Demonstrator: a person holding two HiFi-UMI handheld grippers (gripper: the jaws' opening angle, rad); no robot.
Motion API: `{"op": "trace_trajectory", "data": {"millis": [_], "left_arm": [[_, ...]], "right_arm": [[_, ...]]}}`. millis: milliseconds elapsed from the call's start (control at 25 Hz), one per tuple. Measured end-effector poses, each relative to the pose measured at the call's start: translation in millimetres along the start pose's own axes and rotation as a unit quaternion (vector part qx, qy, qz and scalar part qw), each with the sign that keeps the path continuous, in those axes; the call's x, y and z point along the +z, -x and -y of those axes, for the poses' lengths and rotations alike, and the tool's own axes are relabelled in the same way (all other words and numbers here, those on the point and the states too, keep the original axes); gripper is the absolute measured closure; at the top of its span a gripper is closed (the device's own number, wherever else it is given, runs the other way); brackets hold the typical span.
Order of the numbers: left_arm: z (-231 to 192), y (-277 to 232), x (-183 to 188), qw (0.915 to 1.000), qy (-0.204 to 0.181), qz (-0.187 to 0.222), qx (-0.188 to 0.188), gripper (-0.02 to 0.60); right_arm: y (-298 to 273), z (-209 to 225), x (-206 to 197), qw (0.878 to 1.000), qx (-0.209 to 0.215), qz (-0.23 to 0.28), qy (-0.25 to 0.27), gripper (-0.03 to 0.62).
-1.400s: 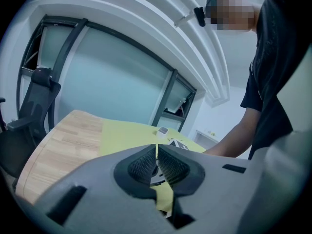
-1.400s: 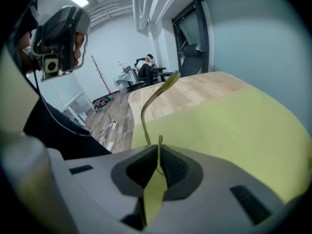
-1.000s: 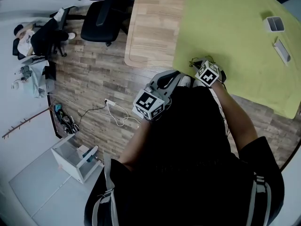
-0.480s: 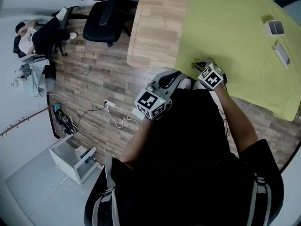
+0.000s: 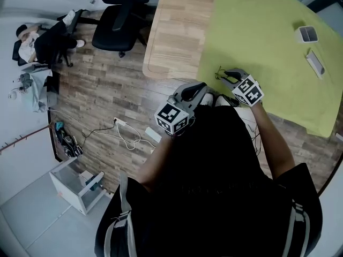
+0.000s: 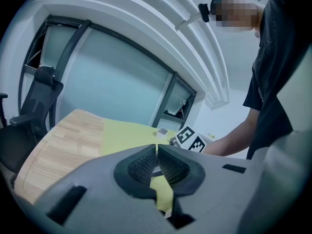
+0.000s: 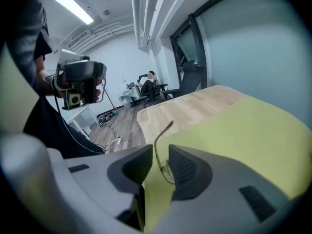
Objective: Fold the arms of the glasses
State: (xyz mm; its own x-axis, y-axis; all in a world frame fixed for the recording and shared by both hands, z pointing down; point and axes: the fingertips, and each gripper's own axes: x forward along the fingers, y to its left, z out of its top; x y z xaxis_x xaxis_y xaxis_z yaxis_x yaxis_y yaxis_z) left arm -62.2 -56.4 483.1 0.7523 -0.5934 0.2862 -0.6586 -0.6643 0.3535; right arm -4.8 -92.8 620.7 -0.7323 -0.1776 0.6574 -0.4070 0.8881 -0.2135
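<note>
The right tongs point(image 7: 158, 156) have closed in on the glasses point(image 7: 166, 174), which are at the near edge of the green mat point(image 5: 262, 36), just right of centre in the head view. In the right gripper view the pads are drawn in to a narrow slot. One arm of the glasses rises out of it close against the left pad and a lens rim tucks against the right one, so I judge them clenched on the frame's corner rather than merely straddling it. That arm stands out from the frame, so no fold is made yet; with the frame pinned, the first fold looks ready to begin. The left tongs point(image 6: 156, 155) are pressed together on nothing and hang at centre frame in the head view, off the mat, by the bench point(image 5: 177, 31) edge and apart from the glasses; they would have to come across to push the arm in. Against the frame a second back, the right marker cube point(image 5: 247, 90) lies further right and a touch lower, while the left marker cube point(image 5: 173, 117) has barely shifted; the small open box point(image 5: 307, 33) at upper right sits untouched
</note>
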Motion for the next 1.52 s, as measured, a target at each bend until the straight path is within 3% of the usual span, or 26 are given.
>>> {"op": "trace_trajectory", "data": {"millis": [200, 440, 920, 1080, 1520], "left_arm": [[0, 1, 3, 0.9998, 0.014, 0.013, 0.002, 0.555], [0, 8, 2, 0.9999, 0.009, 0.01, 0.008, 0.555], [-2, 7, 2, 0.9999, 0.011, 0.01, 0.006, 0.555], [-2, 3, 2, 0.9999, 0.009, 0.009, 0.002, 0.555], [4, -8, -1, 0.9999, 0.01, 0.003, -0.009, 0.555]], "right_arm": [[10, 2, 30, 0.999, 0.018, 0.013, 0.031, 0.497], [1, 7, 43, 0.997, 0.049, -0.017, 0.062, 0.491], [-2, 19, 42, 0.995, 0.039, -0.037, 0.081, 0.495], [4, 19, 40, 0.996, 0.044, -0.024, 0.073, 0.533], [33, 17, 3, 0.998, 0.037, -0.026, 0.038, 0.54]]}}
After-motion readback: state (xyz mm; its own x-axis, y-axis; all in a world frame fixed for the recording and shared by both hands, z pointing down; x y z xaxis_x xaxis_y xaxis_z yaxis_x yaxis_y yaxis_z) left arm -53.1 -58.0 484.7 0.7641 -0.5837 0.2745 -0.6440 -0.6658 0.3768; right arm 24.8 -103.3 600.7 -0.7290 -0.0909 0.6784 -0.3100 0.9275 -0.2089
